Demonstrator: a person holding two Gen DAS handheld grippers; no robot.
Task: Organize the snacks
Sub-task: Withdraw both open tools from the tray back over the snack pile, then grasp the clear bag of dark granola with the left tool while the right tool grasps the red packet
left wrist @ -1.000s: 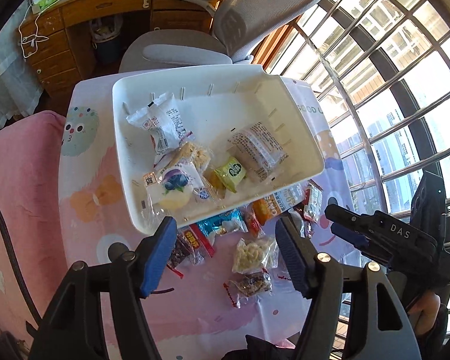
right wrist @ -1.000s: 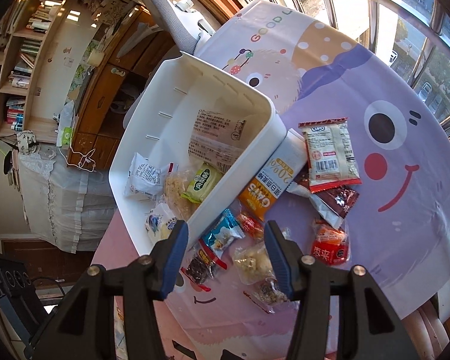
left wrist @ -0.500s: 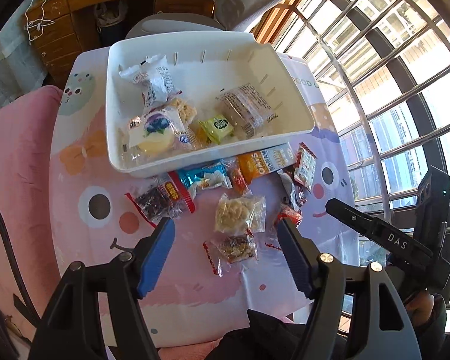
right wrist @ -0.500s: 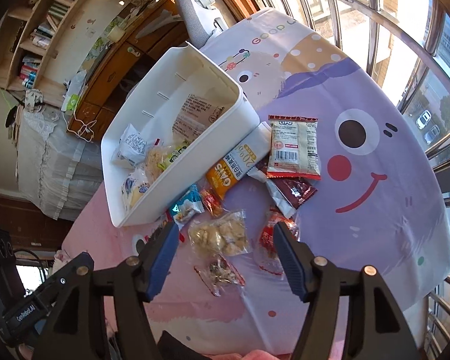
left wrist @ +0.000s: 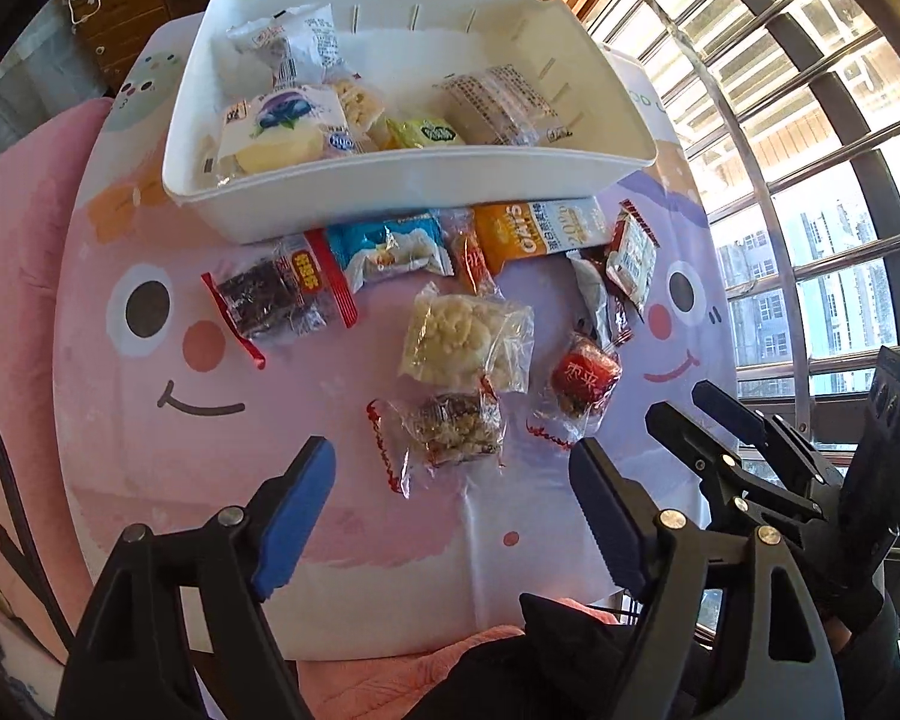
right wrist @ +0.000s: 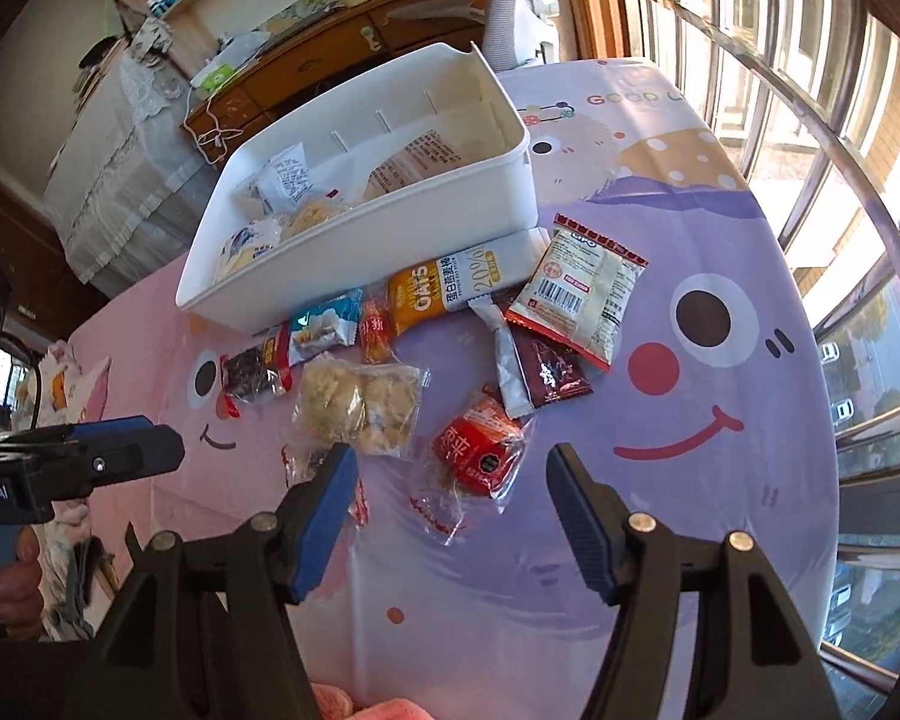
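Snacks: loose packets lie on the tablecloth (left wrist: 150, 480) in front of the white bin (left wrist: 402, 180).
Your left gripper (left wrist: 450, 480): jaws have just been opening, nothing between them, poised over the nut bar (left wrist: 450, 426).
Your right gripper (right wrist: 450, 480): jaws apart, empty, above the red packet (right wrist: 474, 444), likely lined up for a pick.
Bin: holds several packets already, the blueberry cake (left wrist: 282, 126) among them.

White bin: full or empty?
Partly filled: white bin holds several snack packets at one end; the other end's floor is bare.

We look steeply down from both wrists, close above the desk (left wrist: 120, 480); both views share the white bin (left wrist: 390, 180) and scattered snacks (right wrist: 360, 402).
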